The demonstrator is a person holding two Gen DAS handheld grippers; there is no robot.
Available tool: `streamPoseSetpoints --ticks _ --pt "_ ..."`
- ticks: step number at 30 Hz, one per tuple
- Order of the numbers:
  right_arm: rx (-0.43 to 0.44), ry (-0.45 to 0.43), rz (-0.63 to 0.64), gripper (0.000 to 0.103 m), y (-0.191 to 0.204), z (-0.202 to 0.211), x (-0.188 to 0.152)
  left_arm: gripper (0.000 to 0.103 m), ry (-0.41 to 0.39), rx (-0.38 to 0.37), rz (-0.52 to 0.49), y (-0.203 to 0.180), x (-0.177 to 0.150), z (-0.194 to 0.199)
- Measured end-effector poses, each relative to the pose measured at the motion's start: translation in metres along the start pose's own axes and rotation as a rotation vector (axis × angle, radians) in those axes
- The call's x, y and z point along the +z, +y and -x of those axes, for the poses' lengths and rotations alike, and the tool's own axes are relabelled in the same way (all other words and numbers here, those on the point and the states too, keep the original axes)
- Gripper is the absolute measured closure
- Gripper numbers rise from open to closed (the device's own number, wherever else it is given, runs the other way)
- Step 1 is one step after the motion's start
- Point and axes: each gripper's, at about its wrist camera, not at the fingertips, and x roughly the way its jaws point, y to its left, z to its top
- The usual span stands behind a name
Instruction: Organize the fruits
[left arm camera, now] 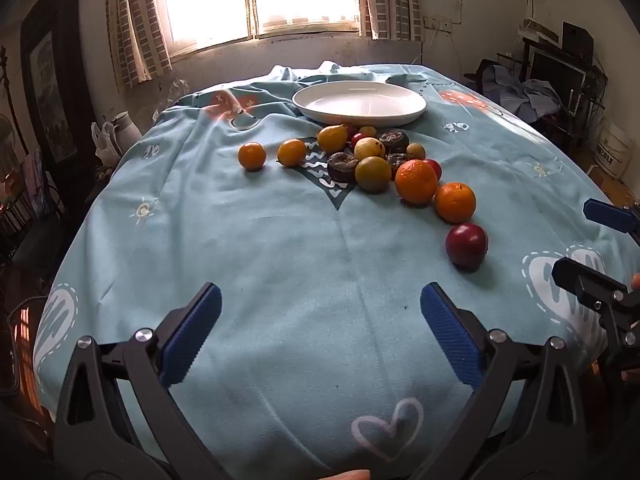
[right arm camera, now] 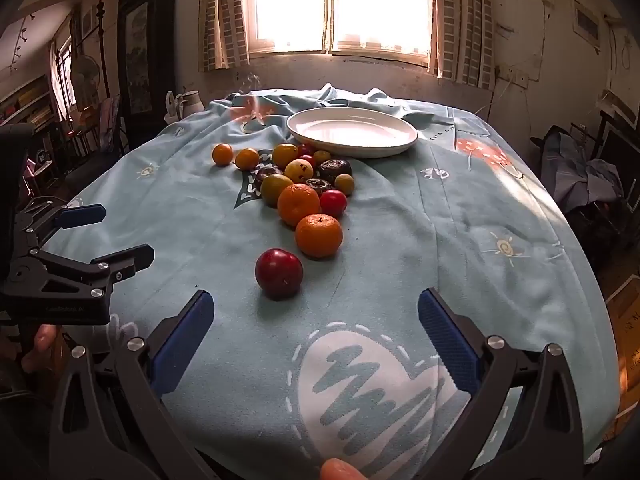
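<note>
A white plate (left arm camera: 360, 102) stands empty at the far side of the blue tablecloth; it also shows in the right wrist view (right arm camera: 352, 130). In front of it lies a cluster of several fruits: oranges (left arm camera: 416, 182) (right arm camera: 319, 236), small yellow and green fruits, dark round pieces, and a dark red plum (left arm camera: 467, 245) (right arm camera: 279, 273) nearest me. Two small oranges (left arm camera: 252, 155) lie apart to the left. My left gripper (left arm camera: 320, 320) is open and empty above bare cloth. My right gripper (right arm camera: 316, 320) is open and empty, just short of the plum.
The table is covered by a light blue patterned cloth (left arm camera: 280, 240). A window with curtains (left arm camera: 260, 0) is behind it. A white jug (left arm camera: 120, 128) stands at the left. Cluttered furniture (left arm camera: 560, 80) is at the right.
</note>
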Motion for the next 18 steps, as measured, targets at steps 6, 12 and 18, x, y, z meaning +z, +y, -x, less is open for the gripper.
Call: streamPoseSetpoints --ticks 6,12,18 --pt "-0.003 0.004 -0.002 0.001 0.0005 -0.0006 0.0000 0.002 0.005 0.008 0.000 -0.0001 -0.0001 -0.0008" --pt "-0.001 0.010 0.000 0.001 0.0017 -0.0005 -0.0003 0.002 0.010 0.005 0.007 0.0019 -0.0014 -0.0045" --pt "-0.001 0.009 0.002 0.001 0.0022 -0.0035 -0.0005 0.002 0.012 0.006 0.014 0.0026 -0.0019 -0.0041"
